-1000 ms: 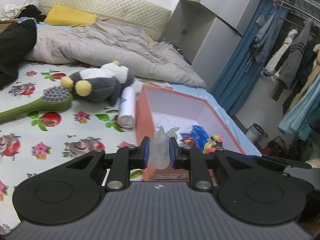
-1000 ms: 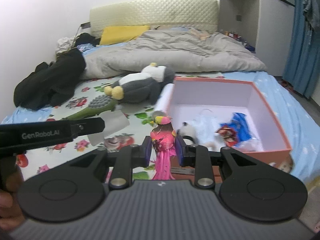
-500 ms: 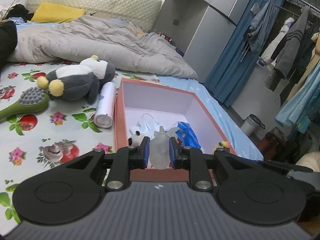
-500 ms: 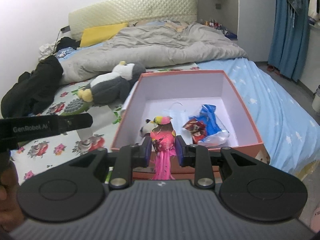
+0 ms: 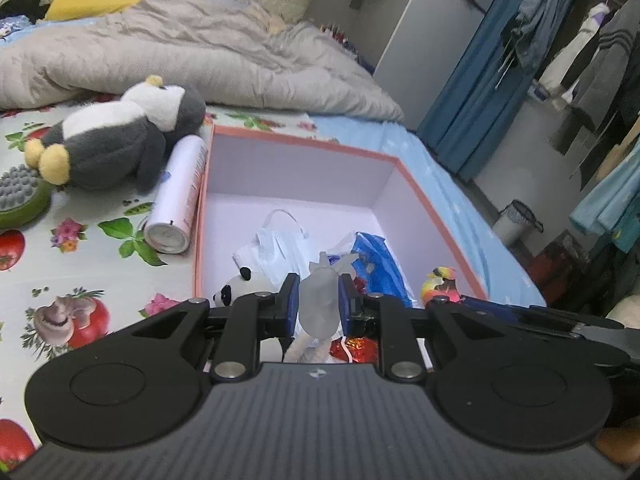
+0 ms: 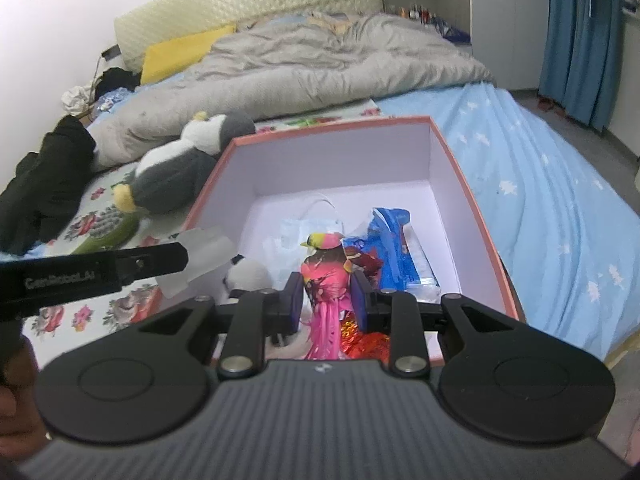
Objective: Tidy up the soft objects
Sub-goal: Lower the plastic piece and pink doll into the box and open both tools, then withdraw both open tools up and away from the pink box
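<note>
While both grippers hang over the open pink box (image 5: 304, 148) on the bed (image 5: 80, 280), the left gripper (image 5: 319, 304) has its fingers clamped on a translucent white soft toy (image 5: 319, 300), and the right gripper (image 6: 327, 300) has its fingers clamped on a pink bird toy (image 6: 326, 280) with a yellow-and-pink head. Inside the box lie a small panda plush (image 5: 232, 288), a white face mask (image 5: 276, 244), a blue plastic bag (image 5: 378, 260) and red foil wrapping (image 6: 360, 340). Only the left wrist view shows the white spray can (image 5: 176, 196) lying on the flowered sheet against the box's outer wall, and clothes (image 5: 580, 40) hanging beyond the blue curtain (image 5: 472, 72). Only the right wrist view takes in the black garment (image 6: 44, 184) heaped on the bed and a hand (image 6: 16, 400) at the picture's edge. Both show the penguin plush (image 5: 116, 136) beside a green brush (image 5: 24, 200), the grey duvet (image 6: 320, 68) behind.
</note>
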`<state>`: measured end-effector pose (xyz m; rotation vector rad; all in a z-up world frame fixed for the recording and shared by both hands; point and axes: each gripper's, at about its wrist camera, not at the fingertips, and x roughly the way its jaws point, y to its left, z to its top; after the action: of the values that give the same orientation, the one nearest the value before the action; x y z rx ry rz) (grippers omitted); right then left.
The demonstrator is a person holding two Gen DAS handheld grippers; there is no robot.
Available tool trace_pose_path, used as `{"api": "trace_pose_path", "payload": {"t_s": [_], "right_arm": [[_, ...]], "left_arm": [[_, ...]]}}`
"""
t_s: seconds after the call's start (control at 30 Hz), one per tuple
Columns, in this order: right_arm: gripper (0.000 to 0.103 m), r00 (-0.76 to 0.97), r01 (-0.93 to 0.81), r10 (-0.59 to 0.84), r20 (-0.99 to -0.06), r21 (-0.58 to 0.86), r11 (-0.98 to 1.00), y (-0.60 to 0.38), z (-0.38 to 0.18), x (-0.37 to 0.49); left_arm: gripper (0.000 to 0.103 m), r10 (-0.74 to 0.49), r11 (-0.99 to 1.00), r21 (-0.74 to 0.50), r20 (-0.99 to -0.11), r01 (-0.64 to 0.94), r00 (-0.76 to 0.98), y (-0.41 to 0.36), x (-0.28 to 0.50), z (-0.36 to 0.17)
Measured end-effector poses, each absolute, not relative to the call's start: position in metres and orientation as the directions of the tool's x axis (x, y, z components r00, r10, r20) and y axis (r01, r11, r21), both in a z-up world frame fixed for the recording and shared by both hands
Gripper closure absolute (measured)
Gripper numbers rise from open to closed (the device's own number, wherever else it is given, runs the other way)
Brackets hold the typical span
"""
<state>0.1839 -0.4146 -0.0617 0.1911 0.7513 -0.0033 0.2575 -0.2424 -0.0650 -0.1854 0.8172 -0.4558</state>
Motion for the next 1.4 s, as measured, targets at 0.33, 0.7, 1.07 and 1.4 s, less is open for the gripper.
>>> {"api": "trace_pose_path", "payload": {"t_s": [0.33,0.7,1.07,1.4], "right_arm": [[0.074,0.660,0.069,0.113,-0.742,0.210,0.975,-0.439,-0.103,0.236],[0.071,0.621,0.104,0.114,-0.776,0.225,0.969,-0.456,-0.126,0.265],[0.070,0.650,0.113,0.110,-0.752,0.239,0.964,-0.455,-0.105,0.253],[0.070,0.743,0.107,0.075,-0.665,0.228,0.968,-0.444,-0.048,0.210]], "left_arm": [[0.079,-0.444,0.895,-0.336,-0.721,0.293,0.531,-0.268,0.311,-0.102],[0.071,-0.427,0.903,-0.327,-0.750,0.277,0.505,-0.282,0.337,-0.122],[0.070,-0.419,0.906,-0.298,-0.735,0.301,0.533,-0.273,0.321,-0.096],[0.070,-0.436,0.897,-0.272,-0.672,0.348,0.599,-0.254,0.273,-0.037]]}}
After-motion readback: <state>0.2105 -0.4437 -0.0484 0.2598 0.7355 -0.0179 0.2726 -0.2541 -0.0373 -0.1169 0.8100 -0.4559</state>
